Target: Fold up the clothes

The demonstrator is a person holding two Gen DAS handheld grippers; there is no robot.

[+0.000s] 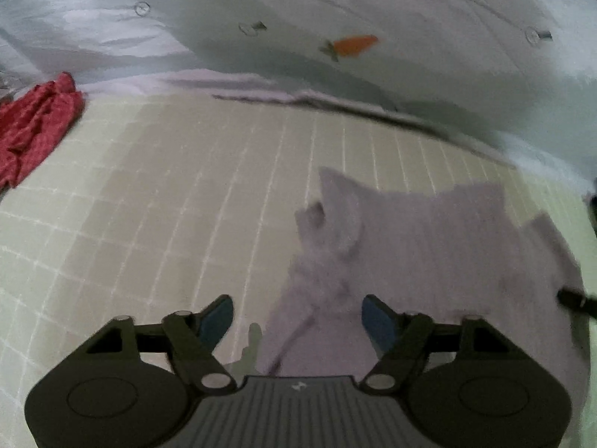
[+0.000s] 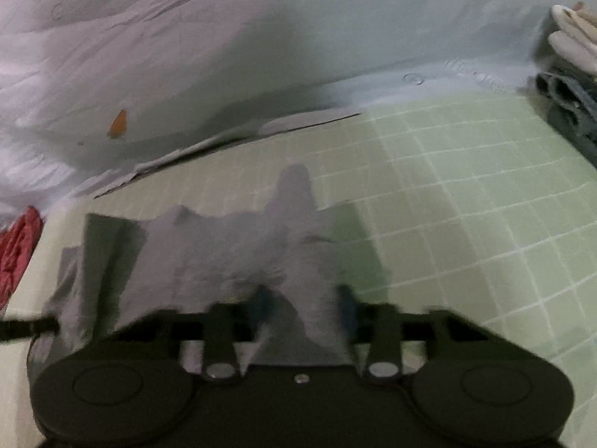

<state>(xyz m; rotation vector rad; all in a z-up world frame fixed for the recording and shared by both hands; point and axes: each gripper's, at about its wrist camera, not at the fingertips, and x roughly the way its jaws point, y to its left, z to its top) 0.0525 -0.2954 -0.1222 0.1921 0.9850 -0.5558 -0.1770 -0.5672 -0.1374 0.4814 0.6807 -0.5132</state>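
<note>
A pale grey-lilac garment lies rumpled on the green gridded mat. My left gripper is open just above the mat, its blue pads wide apart over the garment's near left edge, with nothing pinched. In the right wrist view the same garment spreads ahead, one corner pointing away. My right gripper is motion-blurred. Its fingers stand partly apart with a ridge of the grey cloth between them. Each view catches the other gripper's dark tip: the right one and the left one.
A crumpled red garment lies at the mat's left edge. A white duvet with carrot prints rises behind the mat. A stack of folded pale and dark clothes sits at the far right.
</note>
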